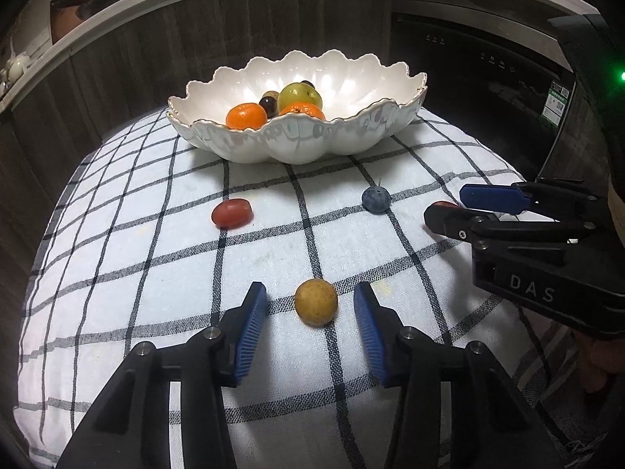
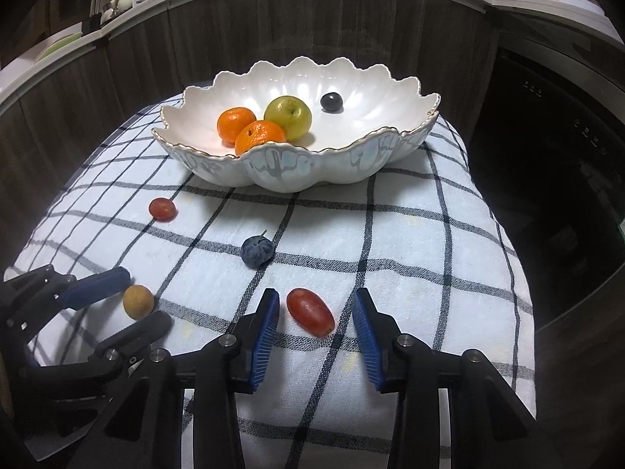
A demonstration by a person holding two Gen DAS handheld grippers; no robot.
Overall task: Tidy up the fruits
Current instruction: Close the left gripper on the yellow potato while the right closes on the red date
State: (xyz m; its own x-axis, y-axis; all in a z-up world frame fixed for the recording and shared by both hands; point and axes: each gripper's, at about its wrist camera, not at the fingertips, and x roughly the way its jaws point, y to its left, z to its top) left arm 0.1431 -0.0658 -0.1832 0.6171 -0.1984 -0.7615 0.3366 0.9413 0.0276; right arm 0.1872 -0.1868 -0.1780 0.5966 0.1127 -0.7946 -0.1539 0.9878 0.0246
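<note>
Jaws of left gripper [image 1: 310,332] part-open, straddling small round yellow-brown fruit [image 1: 315,301] near front edge of checked cloth [image 1: 156,234]; blue pads [image 1: 252,332] clear of fruit on both sides, gaps showing, nothing gripped. Jaws of right gripper [image 2: 316,330] likewise part-open around oblong red grape [image 2: 310,312], lying aslant between pads; narrow gaps either side, no contact visible. Fruit and grape both resting on cloth, not lifted. Same right gripper seen in left wrist view at right edge of cloth [image 1: 468,211], red grape mostly hidden behind its lower finger. Blue round fruit with short stem [image 2: 256,250] near middle of cloth, apart from both grippers. Second red grape [image 2: 162,208] toward left edge. White scalloped bowl [image 2: 390,156] at far edge of cloth, holding two mandarins [image 2: 250,129], green apple [image 2: 289,117] and dark grape [image 2: 331,102].
</note>
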